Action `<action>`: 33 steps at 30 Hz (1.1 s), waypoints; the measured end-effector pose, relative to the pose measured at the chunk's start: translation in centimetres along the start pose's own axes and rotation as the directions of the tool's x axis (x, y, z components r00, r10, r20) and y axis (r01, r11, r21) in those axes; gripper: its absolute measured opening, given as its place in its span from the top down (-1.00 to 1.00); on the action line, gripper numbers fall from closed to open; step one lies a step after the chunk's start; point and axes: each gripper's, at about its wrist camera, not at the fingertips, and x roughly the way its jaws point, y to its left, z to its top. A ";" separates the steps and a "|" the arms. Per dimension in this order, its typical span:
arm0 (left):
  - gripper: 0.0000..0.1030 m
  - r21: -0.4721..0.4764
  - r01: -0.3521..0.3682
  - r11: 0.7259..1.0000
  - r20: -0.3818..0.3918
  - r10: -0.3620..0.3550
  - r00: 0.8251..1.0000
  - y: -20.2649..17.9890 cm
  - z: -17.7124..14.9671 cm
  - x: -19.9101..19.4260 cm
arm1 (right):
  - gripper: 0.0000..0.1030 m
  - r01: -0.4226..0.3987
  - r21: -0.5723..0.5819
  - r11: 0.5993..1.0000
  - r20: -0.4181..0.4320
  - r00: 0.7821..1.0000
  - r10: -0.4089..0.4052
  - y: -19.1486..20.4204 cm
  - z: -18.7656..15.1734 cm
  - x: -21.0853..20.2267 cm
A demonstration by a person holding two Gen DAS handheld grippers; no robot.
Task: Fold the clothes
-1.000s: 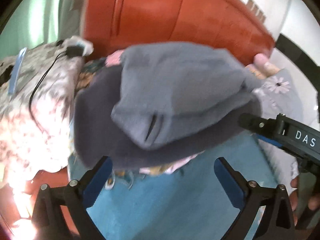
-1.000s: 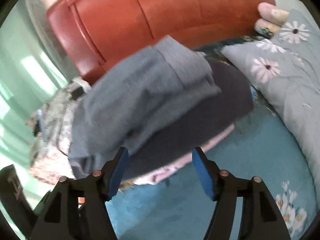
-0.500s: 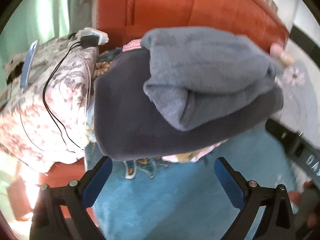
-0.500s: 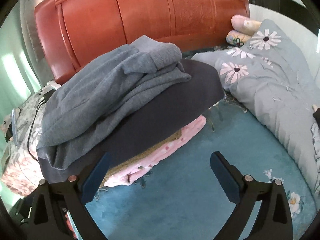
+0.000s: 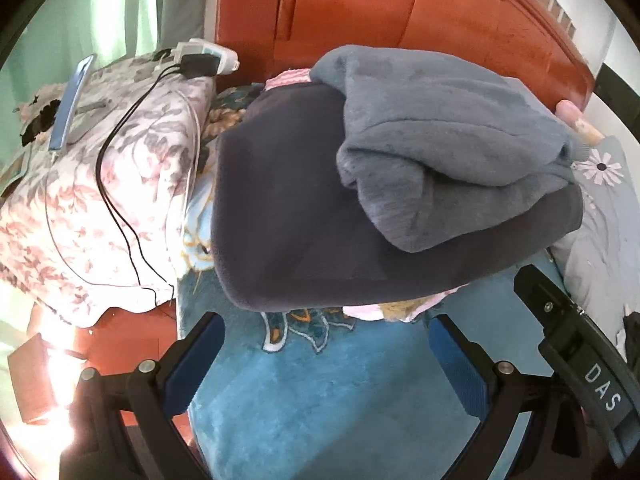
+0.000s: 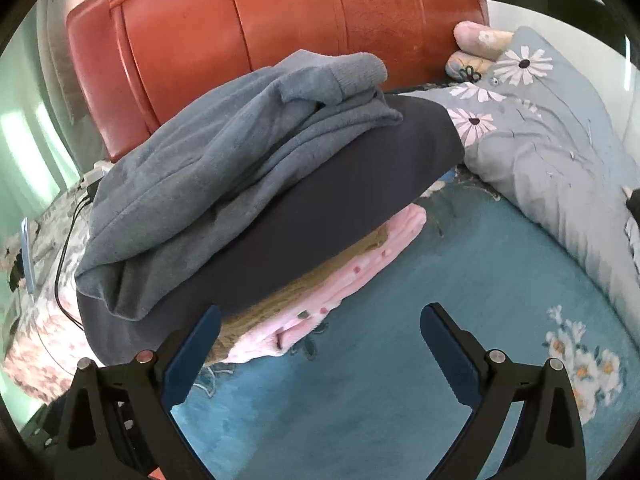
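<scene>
Teal bed cover [image 6: 360, 400] with floral print fills the foreground; red-brown headboard [image 6: 280, 20] stands behind it at the bed's head edge.

Stack of folded clothes sits on the bed near the headboard. Top layer: grey-blue fleece garment [image 5: 440, 128], loosely folded, ribbed cuff showing toward the head end in the right wrist view. It lies on a dark navy garment [image 5: 288, 208], which is wider and sticks out on all visible sides. Under that, a pink garment [image 6: 352, 280] with a tan layer just above it (tan item's identity unclear).

Left tool [image 5: 324, 364]: fingers spread wide apart, holding nothing, hovering over bare cover just in front of the stack's near edge. No contact with cloth.

Right tool [image 6: 320, 352]: fingers likewise wide apart and empty; its left finger overlaps the pink garment's edge in view (contact cannot be told).

Floral pillow [image 5: 100, 184] with a black cable [image 5: 120, 216] lies beside the stack at the bed's side edge; grey daisy-print duvet [image 6: 540, 152] on the opposite side.
</scene>
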 end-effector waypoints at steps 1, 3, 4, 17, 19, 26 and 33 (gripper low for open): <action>-1.00 0.000 -0.001 1.000 -0.001 0.001 1.000 0.0 0.0 0.0 | -0.95 0.011 -0.002 1.000 0.007 1.000 -0.011 0.2 -0.1 -0.1; -1.00 0.001 -0.004 1.000 -0.004 0.004 1.000 0.0 0.0 0.1 | -0.95 0.037 -0.008 0.999 0.029 0.999 -0.037 0.4 -0.2 -0.3; -1.00 0.001 -0.006 1.000 -0.005 0.006 1.000 0.0 0.0 0.2 | -0.95 0.045 -0.008 0.999 0.040 0.998 -0.045 0.5 -0.3 -0.5; -1.00 0.001 -0.020 1.000 -0.033 0.020 0.999 -0.2 -0.2 0.8 | -0.95 0.120 0.048 0.992 0.057 0.991 -0.123 0.1 -1.0 -0.7; -1.00 0.005 -0.024 1.000 -0.035 0.024 0.999 -0.3 -0.3 0.9 | -0.95 0.118 0.059 0.991 0.058 0.991 -0.122 -0.1 -1.0 -0.7; -1.00 0.018 -0.030 0.999 -0.046 0.031 0.998 -0.6 -0.3 1.2 | -0.95 0.125 0.069 0.990 0.057 0.990 -0.129 -0.4 -1.2 -0.6; -1.00 0.025 -0.024 0.999 -0.050 0.025 0.998 -0.7 -0.3 1.3 | -0.95 0.132 0.070 0.989 0.066 0.988 -0.137 -0.3 -1.2 -0.8</action>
